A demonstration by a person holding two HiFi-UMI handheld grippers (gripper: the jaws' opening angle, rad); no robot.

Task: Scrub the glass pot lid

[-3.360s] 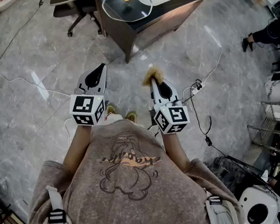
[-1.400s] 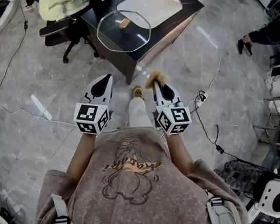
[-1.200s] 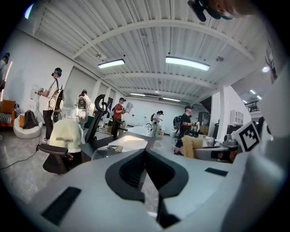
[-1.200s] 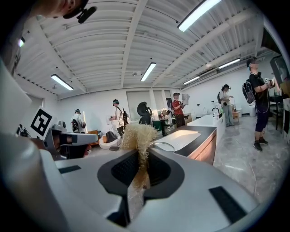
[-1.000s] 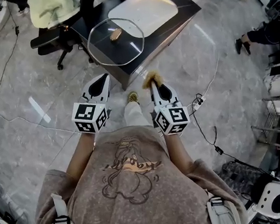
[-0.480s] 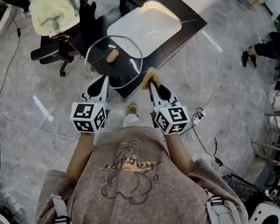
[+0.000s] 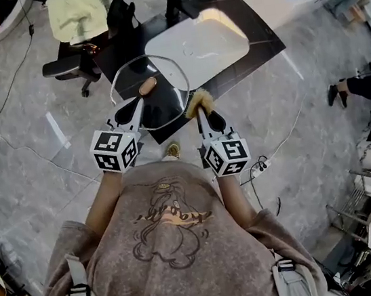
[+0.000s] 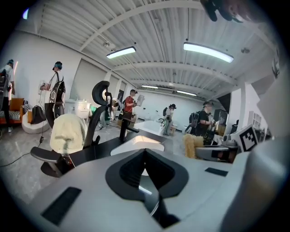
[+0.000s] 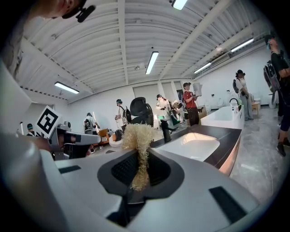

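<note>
**Two grippers before the glass pot lid.**
We see the left gripper with jaws pressed together; the right gripper pinches a straw-coloured scrubber, lid just ahead of both tips.

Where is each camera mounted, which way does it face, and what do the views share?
Head view: on the person's head, steeply down at glass lid and sink; shows torso, forearms, left gripper, right gripper.
Left gripper view: on the left gripper, along its shut jaws toward sink.
Right gripper view: on the right gripper, along jaws clamping the scrubber.
Shared: all three show sink and scrubber.
</note>
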